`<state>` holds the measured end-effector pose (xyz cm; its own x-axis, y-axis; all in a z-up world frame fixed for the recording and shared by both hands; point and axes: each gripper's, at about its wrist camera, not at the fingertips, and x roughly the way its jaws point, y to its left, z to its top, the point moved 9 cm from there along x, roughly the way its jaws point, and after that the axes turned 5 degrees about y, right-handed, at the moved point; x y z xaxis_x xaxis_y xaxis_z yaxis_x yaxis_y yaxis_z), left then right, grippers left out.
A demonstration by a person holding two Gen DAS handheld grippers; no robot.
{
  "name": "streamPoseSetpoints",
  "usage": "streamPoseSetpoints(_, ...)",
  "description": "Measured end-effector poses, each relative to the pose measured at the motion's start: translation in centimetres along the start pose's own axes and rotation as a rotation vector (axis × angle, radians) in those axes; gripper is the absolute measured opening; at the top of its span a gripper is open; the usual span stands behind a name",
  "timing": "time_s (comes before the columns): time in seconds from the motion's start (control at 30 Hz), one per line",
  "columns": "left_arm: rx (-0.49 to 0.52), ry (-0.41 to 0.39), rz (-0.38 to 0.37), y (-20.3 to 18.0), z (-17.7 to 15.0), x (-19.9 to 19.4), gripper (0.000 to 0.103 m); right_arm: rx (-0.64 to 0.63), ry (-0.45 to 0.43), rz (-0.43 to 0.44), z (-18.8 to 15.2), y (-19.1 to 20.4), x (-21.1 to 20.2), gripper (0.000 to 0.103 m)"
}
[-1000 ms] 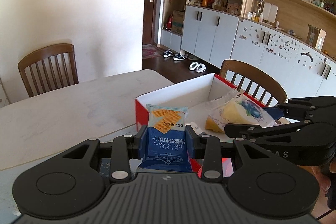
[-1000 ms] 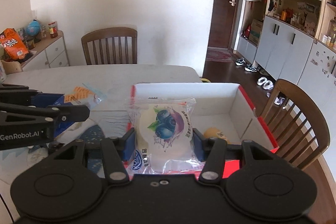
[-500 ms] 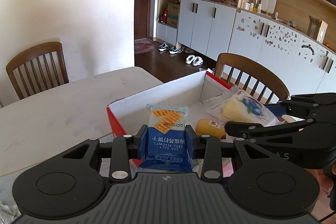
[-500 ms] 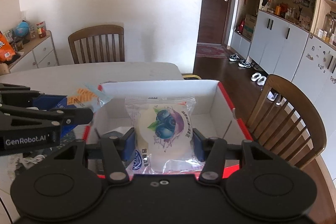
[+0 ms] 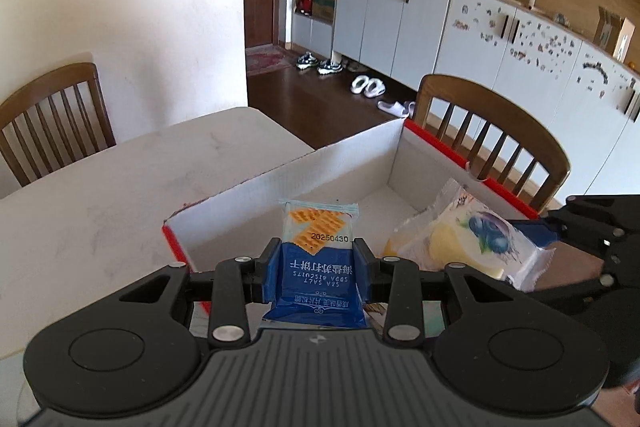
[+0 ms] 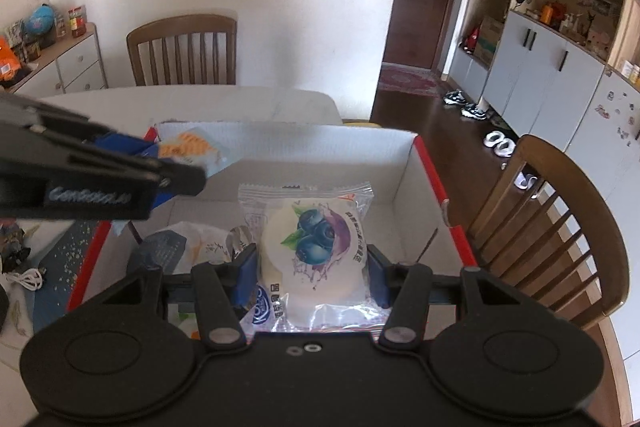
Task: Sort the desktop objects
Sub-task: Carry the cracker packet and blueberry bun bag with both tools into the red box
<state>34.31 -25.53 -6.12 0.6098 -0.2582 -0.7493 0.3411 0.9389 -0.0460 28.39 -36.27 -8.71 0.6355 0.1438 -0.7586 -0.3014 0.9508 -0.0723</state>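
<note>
My left gripper (image 5: 316, 259) is shut on a blue soda biscuit packet (image 5: 318, 255) and holds it over the near left part of the red-and-white cardboard box (image 5: 304, 167). My right gripper (image 6: 312, 267) is shut on a clear-wrapped blueberry cake (image 6: 312, 239) over the same box (image 6: 424, 163). The cake and the right gripper also show at the right of the left wrist view (image 5: 472, 243). The left gripper with its packet (image 6: 192, 147) shows at the left of the right wrist view. Several wrapped snacks (image 6: 192, 247) lie in the box.
The box stands on a white marble table (image 5: 120, 187). Wooden chairs stand at the far side (image 6: 184, 51) and at the right (image 6: 560, 227). A white cable (image 6: 28, 279) and a blue patterned mat (image 6: 60, 267) lie left of the box.
Both grippers have moved forward over the box with their packets still held. The box now fills more of both views.
</note>
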Motion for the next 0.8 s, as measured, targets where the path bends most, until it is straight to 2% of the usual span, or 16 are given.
streamPoseSetpoints(0.4, 0.044, 0.121, 0.025, 0.9, 0.1, 5.6, 0.035, -0.081, 0.063, 0.004, -0.4, 0.0, 3.5, 0.053)
streamPoseSetpoints(0.8, 0.107, 0.236, 0.042, 0.5, -0.4, 9.2, 0.036, -0.164, 0.106, -0.015, -1.0, 0.5, 5.6, 0.053)
